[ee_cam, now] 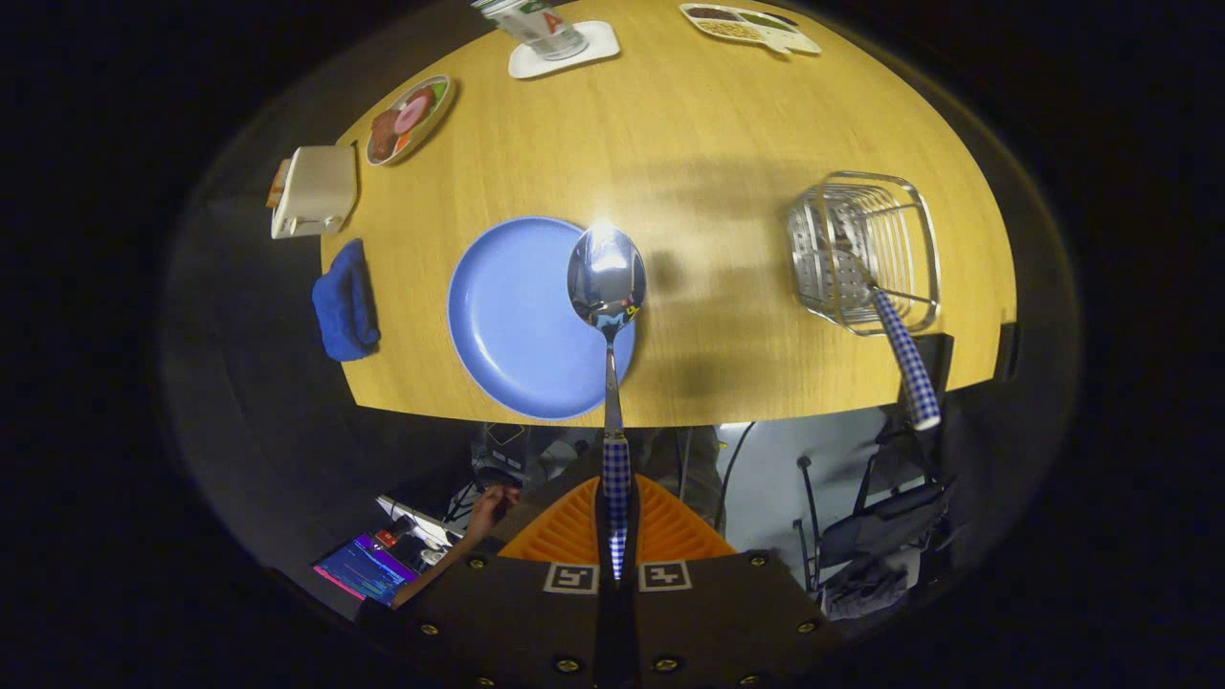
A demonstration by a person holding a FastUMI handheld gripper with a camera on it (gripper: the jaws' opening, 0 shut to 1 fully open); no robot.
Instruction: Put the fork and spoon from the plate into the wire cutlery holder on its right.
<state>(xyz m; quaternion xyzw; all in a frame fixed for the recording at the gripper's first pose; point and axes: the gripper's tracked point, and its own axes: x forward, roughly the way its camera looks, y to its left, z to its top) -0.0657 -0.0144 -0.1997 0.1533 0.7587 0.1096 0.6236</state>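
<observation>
My gripper [617,536] is shut on the checked handle of the spoon [607,277], which points straight ahead with its shiny bowl lifted over the right part of the blue plate [507,316]. The plate lies on the wooden table near its front edge. To the right of the plate stands the wire cutlery holder [866,249]. The fork [904,359] rests in it, its checked handle sticking out over the holder's rim toward the table's edge.
A folded blue cloth [345,301] lies left of the plate, with a white box [313,189] and a small plate of food [409,120] behind it. A cup on a white coaster [565,48] and a food tray [751,26] sit at the far side. Below the table edge are chairs [876,531] and a person's hand [490,507].
</observation>
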